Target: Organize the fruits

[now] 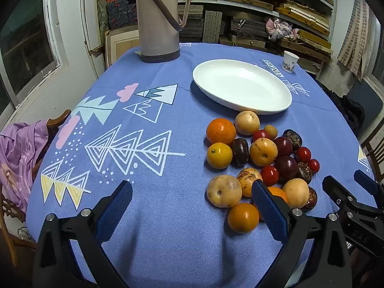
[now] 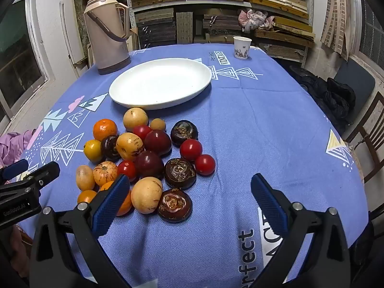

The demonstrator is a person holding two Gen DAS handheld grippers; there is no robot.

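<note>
A heap of mixed fruit lies on the blue tablecloth: oranges, pale yellow round fruits, dark purple plums, red cherry tomatoes and brown water chestnuts. Beyond it sits an oval white plate with nothing on it. My left gripper is open above bare cloth left of the heap, its right finger in front of an orange. My right gripper is open over the heap's near right edge, nothing pressed between its pads. The right gripper shows at the left wrist view's right edge.
A tall beige thermos stands at the table's far left. A small paper cup stands far right. Shelves of stacked boards fill the back wall. Purple cloth on a chair lies left; a dark chair right.
</note>
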